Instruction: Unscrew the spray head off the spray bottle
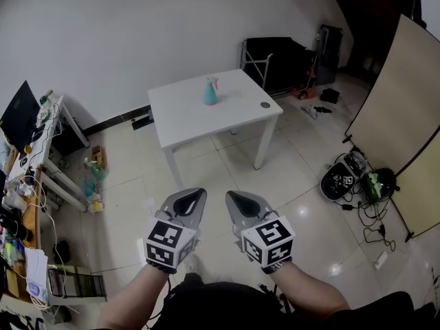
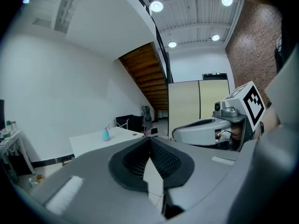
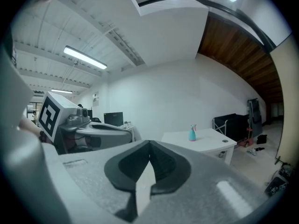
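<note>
The spray bottle (image 1: 210, 91) stands upright on the white table (image 1: 185, 115). It is close to the far edge of the table, about at the middle of that edge. Its body is light blue-green and the pink spray head (image 1: 214, 81) sits on top of it. In the left gripper view the bottle (image 2: 106, 134) shows small on the table (image 2: 88, 144), and also in the right gripper view the bottle (image 3: 192, 133) is seen far away on the table (image 3: 210, 143). A small dark round thing (image 1: 265, 104) lies near the right edge of the table, towards the near right corner; what it is cannot be told.

Both grippers are held low and side by side above the tiled floor (image 1: 227, 163), well apart from the table. Nothing touches the bottle. The left gripper (image 1: 196, 196) has its jaws pressed together, and its own view shows the dark pads meeting with nothing between them (image 2: 150, 140). The right gripper (image 1: 237, 199) is the same: jaws together and empty (image 3: 149, 143). Each gripper view shows the other gripper just beside it, with its marker cube.

At the left wall there is a desk (image 1: 42, 158) with a dark monitor (image 1: 18, 111) and many small things on it. Behind the table stands a black rack (image 1: 278, 60), and a large beige panel (image 1: 392, 108) is at the right.
</note>
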{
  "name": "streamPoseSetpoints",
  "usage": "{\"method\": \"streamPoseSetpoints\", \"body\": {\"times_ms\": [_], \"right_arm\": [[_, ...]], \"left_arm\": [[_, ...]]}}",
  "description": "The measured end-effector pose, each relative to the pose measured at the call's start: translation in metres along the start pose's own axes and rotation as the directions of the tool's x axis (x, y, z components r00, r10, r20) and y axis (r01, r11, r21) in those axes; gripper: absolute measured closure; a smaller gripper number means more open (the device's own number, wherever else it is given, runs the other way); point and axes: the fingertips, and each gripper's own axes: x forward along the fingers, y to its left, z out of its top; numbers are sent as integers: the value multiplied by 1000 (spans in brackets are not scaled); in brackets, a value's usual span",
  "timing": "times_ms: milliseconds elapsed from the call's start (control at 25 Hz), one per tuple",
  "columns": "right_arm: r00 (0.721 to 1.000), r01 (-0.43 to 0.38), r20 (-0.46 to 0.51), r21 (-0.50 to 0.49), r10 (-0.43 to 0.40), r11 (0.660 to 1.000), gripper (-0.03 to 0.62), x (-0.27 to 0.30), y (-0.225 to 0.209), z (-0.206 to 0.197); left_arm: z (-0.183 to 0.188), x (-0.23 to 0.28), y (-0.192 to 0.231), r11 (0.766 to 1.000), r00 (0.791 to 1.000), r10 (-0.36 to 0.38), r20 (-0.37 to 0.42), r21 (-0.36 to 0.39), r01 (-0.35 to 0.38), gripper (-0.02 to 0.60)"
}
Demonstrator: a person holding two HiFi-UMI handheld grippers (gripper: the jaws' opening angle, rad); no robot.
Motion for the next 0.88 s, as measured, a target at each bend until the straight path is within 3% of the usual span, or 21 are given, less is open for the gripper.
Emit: {"method": "streamPoseSetpoints", "body": {"times_ms": [600,880], "right_arm": [[997,78,-17,-40,-79,996,602,75,-19,22],[992,124,-14,-46,-125,991,603,127,-17,39]], "left_arm": [[12,40,73,997,996,-73,44,-21,74,566],[18,49,115,989,989,-146,19,-37,146,566]]}}
